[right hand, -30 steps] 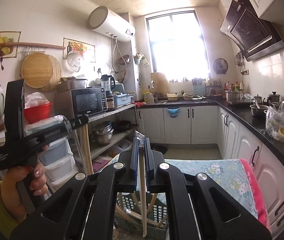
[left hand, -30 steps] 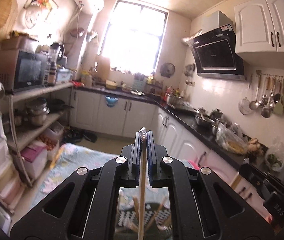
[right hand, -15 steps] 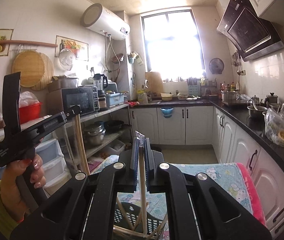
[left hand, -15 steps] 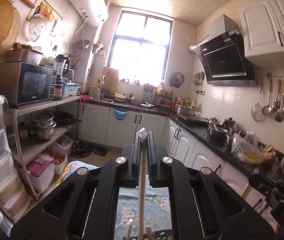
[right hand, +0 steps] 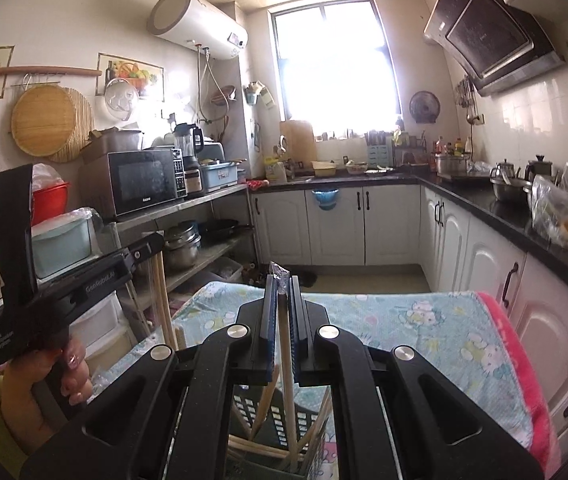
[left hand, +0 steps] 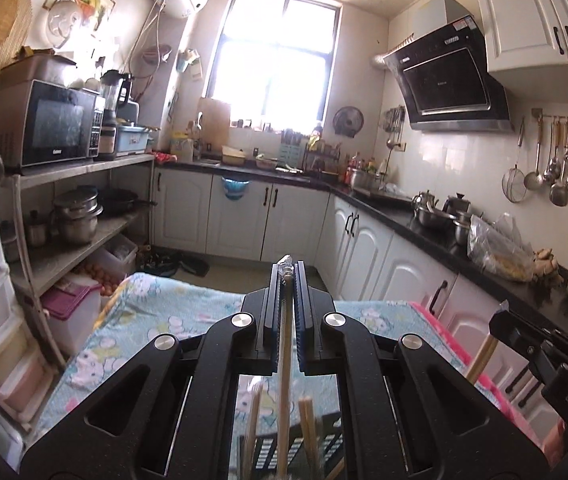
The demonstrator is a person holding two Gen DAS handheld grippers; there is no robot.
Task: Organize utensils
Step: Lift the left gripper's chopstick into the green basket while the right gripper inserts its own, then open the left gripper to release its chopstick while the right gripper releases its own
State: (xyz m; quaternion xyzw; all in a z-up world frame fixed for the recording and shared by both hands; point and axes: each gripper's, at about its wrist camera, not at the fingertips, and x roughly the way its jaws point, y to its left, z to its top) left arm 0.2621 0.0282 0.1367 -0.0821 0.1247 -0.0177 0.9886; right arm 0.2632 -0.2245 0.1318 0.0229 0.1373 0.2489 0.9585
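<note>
Above the dark slotted basket (right hand: 272, 432), the left gripper (left hand: 288, 276) and right gripper (right hand: 282, 284) each clamp one chopstick (right hand: 287, 380) near its top; light, stiff, probably slippery wood.

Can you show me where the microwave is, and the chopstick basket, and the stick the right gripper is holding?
microwave (right hand: 140, 184), right wrist view, on its dark door.
basket (right hand: 280, 426), right wrist view, on its slotted wall.
chopstick (right hand: 287, 368), right wrist view, on its shaft below the right hand-held gripper (right hand: 283, 280).
</note>
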